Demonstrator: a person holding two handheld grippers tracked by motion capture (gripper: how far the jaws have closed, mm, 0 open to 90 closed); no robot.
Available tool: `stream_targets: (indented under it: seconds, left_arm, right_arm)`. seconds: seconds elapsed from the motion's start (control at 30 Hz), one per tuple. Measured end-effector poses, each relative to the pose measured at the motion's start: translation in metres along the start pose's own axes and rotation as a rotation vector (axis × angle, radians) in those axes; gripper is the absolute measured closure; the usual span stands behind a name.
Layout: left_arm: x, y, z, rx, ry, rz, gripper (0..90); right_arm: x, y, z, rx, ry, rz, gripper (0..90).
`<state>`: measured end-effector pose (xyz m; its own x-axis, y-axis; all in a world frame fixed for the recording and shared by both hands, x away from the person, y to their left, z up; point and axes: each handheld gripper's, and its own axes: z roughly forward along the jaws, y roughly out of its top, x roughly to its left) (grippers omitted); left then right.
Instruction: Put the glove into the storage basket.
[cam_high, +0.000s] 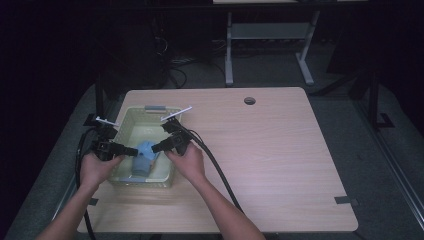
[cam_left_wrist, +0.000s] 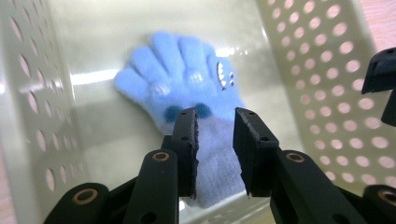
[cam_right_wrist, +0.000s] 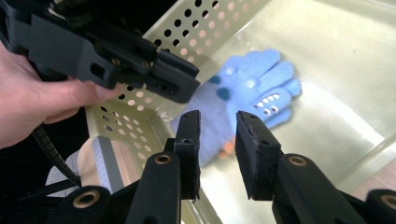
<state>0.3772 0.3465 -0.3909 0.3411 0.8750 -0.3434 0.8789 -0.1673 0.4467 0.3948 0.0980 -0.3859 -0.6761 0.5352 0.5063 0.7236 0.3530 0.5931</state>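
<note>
A light blue knit glove (cam_high: 144, 159) with a paler grey-blue cuff lies flat on the floor of a pale perforated basket (cam_high: 131, 117). In the left gripper view the glove (cam_left_wrist: 187, 79) spreads its fingers away from me. My left gripper (cam_left_wrist: 215, 116) hovers open just over the cuff, holding nothing. My right gripper (cam_right_wrist: 217, 119) is also open, above the glove (cam_right_wrist: 254, 88) near the cuff end. From above, the left gripper (cam_high: 134, 151) and right gripper (cam_high: 156, 148) point at each other across the glove, tips a short way apart.
The basket sits at the left of a wooden table (cam_high: 270, 150); its walls (cam_left_wrist: 327, 70) close in around both grippers. The left gripper's body (cam_right_wrist: 116, 60) and the hand (cam_right_wrist: 37, 98) holding it cross the right gripper view. Cables trail off the table's near edge.
</note>
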Motion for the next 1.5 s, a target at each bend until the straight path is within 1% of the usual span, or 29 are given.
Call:
stream_targets:
  seconds: [0.07,0.1,0.13,0.17,0.2,0.23,0.27,0.3,0.33,0.4,0.43,0.53,0.57,0.67,0.7,0.73,0.77,0.8,0.83,0.9,0.93,1.03,1.1,1.17,1.23,1.33,1.4,1.43,1.5]
  left_arm:
    - [-0.003,0.003,-0.002,-0.002,0.006,0.010,70.0]
    - [-0.005,0.004,-0.001,0.013,0.018,0.028,70.7]
    - [-0.009,0.007,0.004,0.032,0.032,0.036,72.4]
    - [-0.009,0.007,0.004,0.032,0.032,0.036,72.7]
    - [-0.012,0.009,0.009,0.055,0.049,0.046,72.7]
    - [-0.013,0.011,0.017,0.088,0.078,0.057,73.4]
    - [-0.013,0.011,0.017,0.088,0.078,0.057,73.3]
    - [-0.012,0.013,0.023,0.118,0.100,0.057,73.1]
    - [-0.011,0.014,0.027,0.133,0.109,0.050,73.1]
    - [-0.010,0.015,0.036,0.188,0.132,0.062,73.1]
    - [-0.009,0.015,0.044,0.243,0.148,0.069,73.7]
    - [-0.010,0.016,0.046,0.245,0.154,0.076,73.9]
    - [-0.010,0.016,0.046,0.246,0.151,0.072,73.5]
    - [-0.010,0.017,0.043,0.231,0.147,0.071,71.9]
    - [-0.010,0.017,0.041,0.212,0.146,0.081,71.2]
    - [-0.011,0.017,0.040,0.203,0.141,0.076,71.2]
    - [-0.011,0.017,0.036,0.178,0.126,0.073,69.8]
    - [-0.011,0.017,0.036,0.178,0.126,0.073,69.4]
    - [-0.011,0.017,0.033,0.155,0.117,0.063,69.0]
    - [-0.011,0.017,0.027,0.110,0.100,0.059,67.7]
    - [-0.011,0.017,0.027,0.110,0.100,0.059,67.5]
    - [-0.010,0.017,0.021,0.066,0.066,0.050,65.7]
    - [-0.013,0.017,0.019,0.037,0.052,0.031,63.2]
    - [-0.013,0.018,0.017,0.041,0.049,0.043,62.5]
    - [-0.014,0.018,0.016,0.039,0.042,0.043,61.8]
    - [-0.013,0.018,0.014,0.037,0.039,0.049,60.9]
    - [-0.013,0.018,0.012,0.023,0.025,0.051,60.2]
    - [-0.013,0.018,0.012,0.023,0.025,0.051,59.3]
    - [-0.015,0.018,0.010,-0.002,0.011,0.041,58.0]
  right_arm:
    - [0.000,0.000,-0.002,-0.004,0.003,0.002,70.5]
    - [0.000,0.000,-0.004,-0.007,0.005,0.002,70.4]
    - [-0.001,-0.001,-0.007,-0.021,0.011,-0.003,70.4]
    - [-0.001,-0.001,-0.007,-0.021,0.011,-0.003,70.4]
    - [-0.001,-0.001,-0.008,-0.024,0.014,0.000,70.4]
    - [-0.002,-0.003,-0.011,-0.035,0.019,-0.003,70.3]
    - [-0.002,-0.003,-0.011,-0.035,0.019,-0.003,70.3]
    - [-0.003,-0.004,-0.014,-0.039,0.026,-0.004,70.0]
    - [-0.003,-0.005,-0.015,-0.043,0.028,-0.001,70.0]
    - [-0.003,-0.006,-0.016,-0.049,0.035,0.002,69.9]
    - [-0.004,-0.007,-0.019,-0.048,0.034,-0.003,69.9]
    - [-0.005,-0.008,-0.021,-0.048,0.035,0.007,69.8]
    - [-0.006,-0.008,-0.022,-0.053,0.034,0.000,69.8]
    - [-0.007,-0.008,-0.024,-0.055,0.036,0.006,69.7]
    - [-0.007,-0.008,-0.025,-0.054,0.037,0.002,69.4]
    - [-0.007,-0.008,-0.025,-0.054,0.037,0.002,69.4]
    - [-0.007,-0.008,-0.025,-0.054,0.034,0.006,69.0]
    - [-0.007,-0.008,-0.025,-0.056,0.036,0.005,68.6]
    - [-0.007,-0.008,-0.025,-0.057,0.034,0.006,68.1]
    - [-0.008,-0.008,-0.026,-0.055,0.033,0.006,67.6]
    - [-0.008,-0.008,-0.026,-0.055,0.033,0.006,67.6]
    - [-0.010,-0.008,-0.027,-0.056,0.036,0.004,66.6]
    - [-0.010,-0.009,-0.029,-0.054,0.034,0.010,65.2]
    - [-0.011,-0.009,-0.030,-0.057,0.034,0.009,64.3]
    - [-0.013,-0.010,-0.032,-0.061,0.040,0.018,62.9]
    - [-0.015,-0.011,-0.035,-0.066,0.042,0.018,61.9]
    - [-0.017,-0.012,-0.037,-0.070,0.038,0.019,61.2]
    - [-0.017,-0.012,-0.037,-0.070,0.038,0.019,61.2]
    - [-0.019,-0.014,-0.040,-0.074,0.039,0.022,60.7]
